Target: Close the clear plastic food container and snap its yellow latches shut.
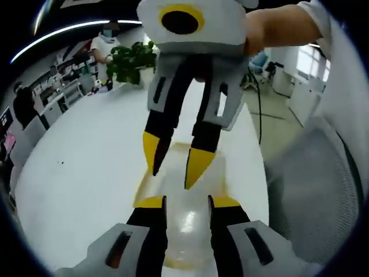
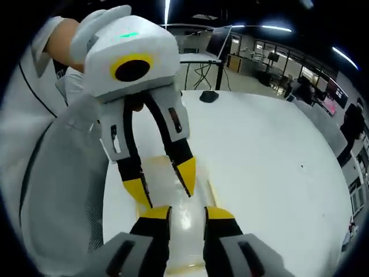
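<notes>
The clear plastic container (image 1: 185, 231) lies on the white table (image 1: 86, 156), pale yellow along its edges. My left gripper (image 1: 188, 203) hangs just above it, jaws a little apart, the clear plastic showing through the gap. My right gripper (image 1: 176, 160) comes down from the far side, facing it, yellow fingertips (image 1: 199, 166) spread over the container's far end. In the right gripper view the same container (image 2: 185, 236) sits under my right gripper (image 2: 188, 214), and my left gripper (image 2: 161, 183) points down at it from opposite. Whether any fingertip touches the lid or a latch is unclear.
A potted plant (image 1: 131, 60) stands at the table's far end, with a person (image 1: 104, 46) behind it. A small black object (image 2: 209, 96) lies near the far table edge. A grey mesh chair back (image 1: 314, 190) is close beside the table, and the person's sleeve (image 2: 34, 115) is near.
</notes>
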`<action>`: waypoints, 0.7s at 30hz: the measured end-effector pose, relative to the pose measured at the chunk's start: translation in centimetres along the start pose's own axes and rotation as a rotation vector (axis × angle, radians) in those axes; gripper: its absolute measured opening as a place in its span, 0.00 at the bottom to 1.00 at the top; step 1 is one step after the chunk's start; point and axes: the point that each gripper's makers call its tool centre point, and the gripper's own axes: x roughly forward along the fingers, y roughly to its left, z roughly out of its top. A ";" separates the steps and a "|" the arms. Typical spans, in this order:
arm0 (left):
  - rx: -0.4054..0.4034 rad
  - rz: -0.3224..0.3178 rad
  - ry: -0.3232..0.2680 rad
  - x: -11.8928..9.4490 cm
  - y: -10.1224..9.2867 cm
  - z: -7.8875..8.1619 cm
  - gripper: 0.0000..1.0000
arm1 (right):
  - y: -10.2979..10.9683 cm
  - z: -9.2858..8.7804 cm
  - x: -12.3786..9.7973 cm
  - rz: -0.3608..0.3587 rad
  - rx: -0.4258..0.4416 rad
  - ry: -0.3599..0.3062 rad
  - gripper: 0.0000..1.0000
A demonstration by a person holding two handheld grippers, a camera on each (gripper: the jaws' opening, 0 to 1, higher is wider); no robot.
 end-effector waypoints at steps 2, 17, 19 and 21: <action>0.024 -0.027 0.001 0.1 -0.9 0.1 0.31 | 0.3 0.2 0.1 0.020 -0.012 -0.007 0.21; 0.125 0.032 0.063 0.7 -1.0 -1.0 0.45 | -0.9 -0.4 1.2 0.036 -0.065 0.042 0.35; 0.154 0.049 0.068 0.7 -1.1 -1.0 0.45 | -1.2 -0.5 1.3 0.044 -0.083 0.051 0.38; 0.153 0.049 0.075 0.9 -1.2 -1.1 0.46 | -1.5 -0.5 1.4 0.061 -0.085 0.060 0.43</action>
